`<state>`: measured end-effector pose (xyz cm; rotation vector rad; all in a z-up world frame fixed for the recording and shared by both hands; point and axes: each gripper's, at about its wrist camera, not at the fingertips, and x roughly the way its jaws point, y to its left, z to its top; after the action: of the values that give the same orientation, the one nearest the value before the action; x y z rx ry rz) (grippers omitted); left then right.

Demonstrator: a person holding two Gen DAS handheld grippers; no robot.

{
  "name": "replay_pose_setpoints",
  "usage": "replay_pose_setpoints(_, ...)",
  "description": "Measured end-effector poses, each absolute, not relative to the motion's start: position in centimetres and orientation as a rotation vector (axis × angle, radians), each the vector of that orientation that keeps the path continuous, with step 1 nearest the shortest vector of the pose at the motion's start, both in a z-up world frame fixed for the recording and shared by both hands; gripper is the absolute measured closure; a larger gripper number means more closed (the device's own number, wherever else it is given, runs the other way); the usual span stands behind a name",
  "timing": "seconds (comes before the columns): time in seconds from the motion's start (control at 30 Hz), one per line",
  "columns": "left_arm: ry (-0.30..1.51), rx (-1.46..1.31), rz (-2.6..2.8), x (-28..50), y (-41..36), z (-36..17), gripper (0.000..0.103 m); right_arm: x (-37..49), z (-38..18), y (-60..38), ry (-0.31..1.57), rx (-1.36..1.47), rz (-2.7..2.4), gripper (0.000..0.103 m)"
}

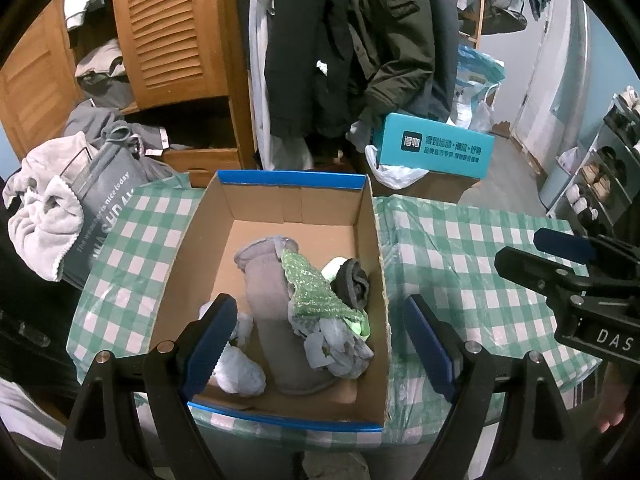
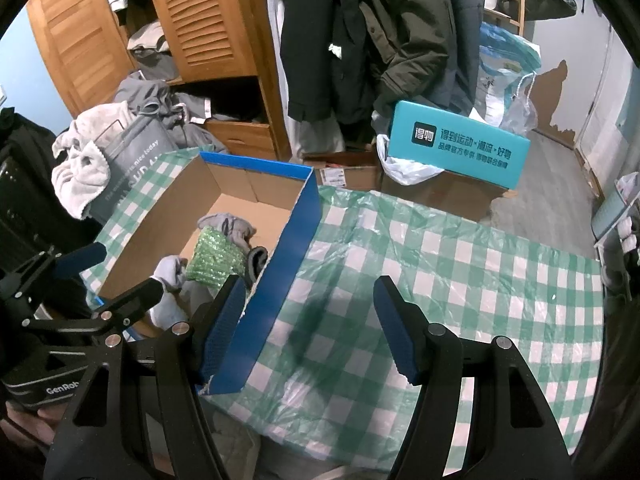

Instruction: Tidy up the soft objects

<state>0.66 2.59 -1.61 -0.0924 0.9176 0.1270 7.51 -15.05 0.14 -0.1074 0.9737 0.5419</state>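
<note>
A blue-rimmed cardboard box (image 1: 362, 236) stands on the green checked tablecloth (image 1: 460, 248). Inside lie a long grey sock (image 1: 268, 304), a green sparkly cloth (image 1: 310, 290), a rolled dark sock (image 1: 352, 282) and pale blue socks (image 1: 240, 368). My left gripper (image 1: 320, 344) hovers open over the box's near end, nothing between its fingers. In the right wrist view the box (image 2: 280, 256) sits at the left and my right gripper (image 2: 308, 328) hangs open above bare tablecloth (image 2: 460, 280) beside the box's blue wall. The right gripper also shows at the left view's right edge (image 1: 560, 264).
A grey laundry bag (image 1: 100, 196) draped with a pale towel (image 1: 40, 216) stands left of the table. Behind are a wooden wardrobe (image 1: 168, 32), hanging dark coats (image 1: 340, 40), a teal box (image 1: 436, 146) on cartons, and a shoe rack (image 1: 600, 176) at the right.
</note>
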Motion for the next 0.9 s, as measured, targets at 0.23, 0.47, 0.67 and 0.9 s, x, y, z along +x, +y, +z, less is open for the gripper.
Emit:
replay_pose_setpoints(0.23, 0.913, -0.094, 0.139, 0.57, 2.75, -1.5, 0.017, 7.57, 0.16, -15.03, 0.974, -0.108, 0.544, 0.037)
replay_pose_setpoints(0.47, 0.911, -0.106, 0.148, 0.57, 3.05, -1.26, 0.017, 7.56, 0.21, -14.97, 0.975, -0.107, 0.542, 0.037)
replay_pose_setpoints(0.67, 0.905, -0.109, 0.161, 0.44, 3.02, -1.2, 0.017, 7.55, 0.2, -14.95, 0.976, -0.108, 0.542, 0.037)
replay_pose_setpoints(0.9, 0.902, -0.116, 0.167, 0.36, 3.14, -1.11, 0.017, 7.52, 0.21, -14.92, 0.978, -0.109, 0.541, 0.037)
